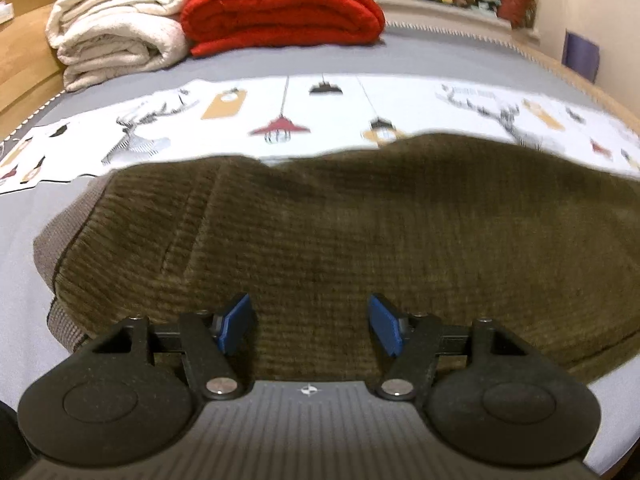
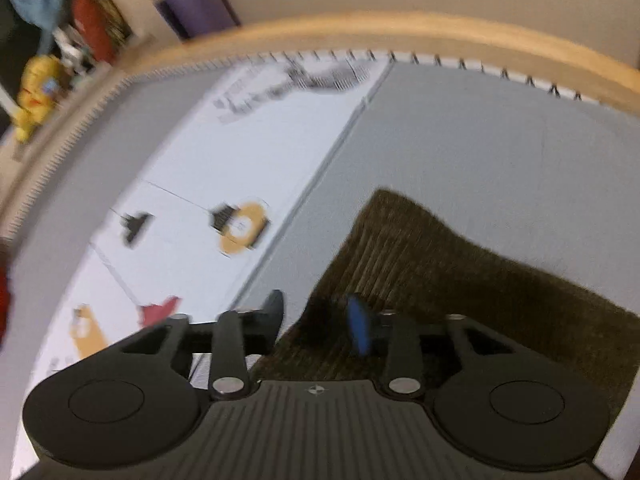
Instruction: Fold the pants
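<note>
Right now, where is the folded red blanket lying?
In the left wrist view the folded red blanket lies at the far end of the bed, right of the rolled cream towels, beyond the olive corduroy pants.

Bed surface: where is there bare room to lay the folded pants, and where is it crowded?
Free: grey sheet between the olive pants and the wooden bed rim. The patterned cloth beyond the pants lies flat. Crowded: far end, with cream blankets and red blanket.

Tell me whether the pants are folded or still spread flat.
Folded, at least partly: the olive corduroy pants lie as a compact doubled bundle on the bed, with layered edges at the left side. How many folds, cannot tell.
</note>
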Available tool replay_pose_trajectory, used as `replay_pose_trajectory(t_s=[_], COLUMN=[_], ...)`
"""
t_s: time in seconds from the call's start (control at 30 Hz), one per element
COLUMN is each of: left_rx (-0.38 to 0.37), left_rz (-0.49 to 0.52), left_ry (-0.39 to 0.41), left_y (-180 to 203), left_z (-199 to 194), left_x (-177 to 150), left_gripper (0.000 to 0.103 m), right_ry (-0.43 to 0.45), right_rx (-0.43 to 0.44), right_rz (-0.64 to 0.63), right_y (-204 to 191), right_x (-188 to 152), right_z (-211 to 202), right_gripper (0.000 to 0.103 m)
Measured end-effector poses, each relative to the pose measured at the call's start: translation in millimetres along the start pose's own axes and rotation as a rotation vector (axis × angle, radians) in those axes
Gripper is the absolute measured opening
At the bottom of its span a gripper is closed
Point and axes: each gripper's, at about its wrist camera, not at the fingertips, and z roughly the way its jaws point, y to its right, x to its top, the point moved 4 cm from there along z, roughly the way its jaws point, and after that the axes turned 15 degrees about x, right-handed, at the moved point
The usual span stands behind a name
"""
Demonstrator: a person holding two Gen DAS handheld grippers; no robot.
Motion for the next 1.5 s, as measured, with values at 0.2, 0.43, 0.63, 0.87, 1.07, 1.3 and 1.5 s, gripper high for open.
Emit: replay_pose_trajectory(t_s=[0.2, 0.43, 0.63, 0.87, 1.07, 1.3, 1.5], left_rx=[-0.011, 0.033, 0.163, 0.194, 0.204, 0.235, 0.257], left_rz=[0.047, -0.054, -0.206, -0.235, -0.193, -0.103, -0.152], left_ry=[-0.093, -0.020, 0.018, -0.197, 0.091, -0.078, -0.001], left_y=[6.4, -28.0, -97.3, -109.9, -93.2, -91.1, -81.1], left_z=[11.5, -8.2, -0.3, 41.1, 6.5, 84.3, 60.8], left_x=[-5.1, 32.5, 67.3, 35.9, 70.6, 51.9, 53.1], left_gripper=[0.070, 0.069, 0.069, 0.067, 0.067, 0.066, 0.067], right_ry=[0.081, -0.002, 0.018, 0.082, 0.079, 0.054, 0.063], right_rx=[0.053, -0.109, -0.120, -0.182, -0.206, -0.166, -0.124], right_rz=[-0.114, -0.075, -0.060, 0.059, 0.127, 0.138, 0.137], right_y=[42.2, 113.5, 97.7, 108.2, 131.2, 140.5, 143.8], right_x=[-26.3, -57.8, -57.8, -77.0, -86.8, -86.3, -81.1], right_z=[-73.9, -91.4, -109.2, -125.5, -131.6, -125.1, -123.4], right_gripper=[0.043, 0.040, 0.042, 0.051, 0.052, 0.062, 0.066])
